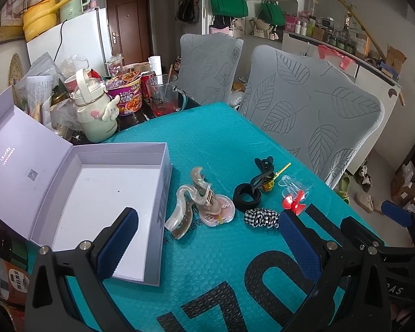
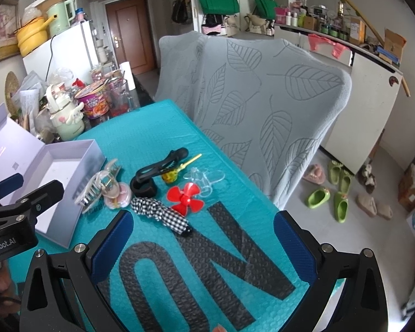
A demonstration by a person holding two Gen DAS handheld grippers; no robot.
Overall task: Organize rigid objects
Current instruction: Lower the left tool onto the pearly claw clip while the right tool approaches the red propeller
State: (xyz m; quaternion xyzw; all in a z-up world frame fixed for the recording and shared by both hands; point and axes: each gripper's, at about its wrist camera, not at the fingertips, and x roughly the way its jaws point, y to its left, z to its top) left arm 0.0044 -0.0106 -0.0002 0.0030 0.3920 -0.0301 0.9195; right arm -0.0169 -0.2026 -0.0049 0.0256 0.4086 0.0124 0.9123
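Teal mat (image 1: pixel 207 144) carries a lavender box (image 1: pixel 119 193), while left tongs (image 1: pixel 207 238) and right tongs (image 2: pixel 201 243) gape wide.

We face a table covered by a mat (image 1: pixel 207 144). An open box (image 1: pixel 110 221) sits at left, its lid (image 1: pixel 22 149) raised behind. Right of it lies a cluster — hair claw (image 1: pixel 185 207), compact (image 1: pixel 221 207), strap clip (image 1: pixel 251 191), scrunchie (image 1: pixel 262 217), propeller (image 1: pixel 293 202) — some possibly overlapping. Chairs (image 1: pixel 312 110) stand behind.

Leaf-patterned grey chairs (image 2: pixel 251 105), white fridge (image 1: pixel 77 41), brown door (image 2: pixel 127 33)
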